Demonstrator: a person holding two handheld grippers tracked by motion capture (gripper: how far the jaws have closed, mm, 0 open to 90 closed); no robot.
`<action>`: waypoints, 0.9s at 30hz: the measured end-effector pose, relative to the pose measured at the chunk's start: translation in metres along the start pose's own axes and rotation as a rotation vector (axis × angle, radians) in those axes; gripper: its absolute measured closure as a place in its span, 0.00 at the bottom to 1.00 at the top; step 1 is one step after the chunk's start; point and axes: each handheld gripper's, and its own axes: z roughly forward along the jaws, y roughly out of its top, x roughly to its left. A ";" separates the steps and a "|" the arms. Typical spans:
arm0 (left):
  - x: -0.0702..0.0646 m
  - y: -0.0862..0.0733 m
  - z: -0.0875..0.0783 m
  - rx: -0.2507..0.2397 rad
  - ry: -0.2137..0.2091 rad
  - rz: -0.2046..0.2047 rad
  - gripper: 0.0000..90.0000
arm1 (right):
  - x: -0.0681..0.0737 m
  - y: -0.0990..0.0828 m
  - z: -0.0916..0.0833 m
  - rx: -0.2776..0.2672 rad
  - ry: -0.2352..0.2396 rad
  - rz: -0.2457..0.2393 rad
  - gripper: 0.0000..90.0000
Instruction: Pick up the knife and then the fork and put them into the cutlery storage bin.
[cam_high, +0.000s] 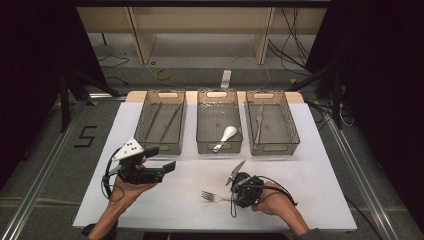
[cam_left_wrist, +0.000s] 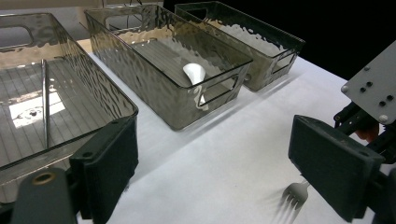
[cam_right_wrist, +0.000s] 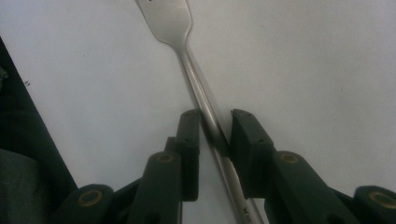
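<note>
Seemingly right gripper (cam_right_wrist: 215, 122) pinching fork (cam_right_wrist: 187, 51) handle

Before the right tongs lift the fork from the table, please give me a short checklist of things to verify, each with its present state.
1. Fork handle lies between the jaws of the right tongs: ok.
2. Jaws fully shut on the handle: cannot tell; they sit close at both sides.
3. Grip near the middle of the fork: not ok, it is low on the handle.
4. Left tongs away from the fork: ok, held open above the table.
5. Room left in the three bins: ok; the middle bin holds just a spoon.
</note>
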 end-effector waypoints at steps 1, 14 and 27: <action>0.000 0.000 0.000 0.000 0.000 0.000 0.17 | 0.000 0.000 0.000 0.001 0.000 -0.008 0.83; 0.000 0.000 0.000 0.000 0.000 0.001 0.17 | 0.004 0.002 0.000 0.015 -0.006 -0.034 0.91; 0.000 0.000 -0.001 -0.008 0.002 -0.005 0.17 | 0.006 0.002 0.000 0.008 -0.015 -0.069 0.94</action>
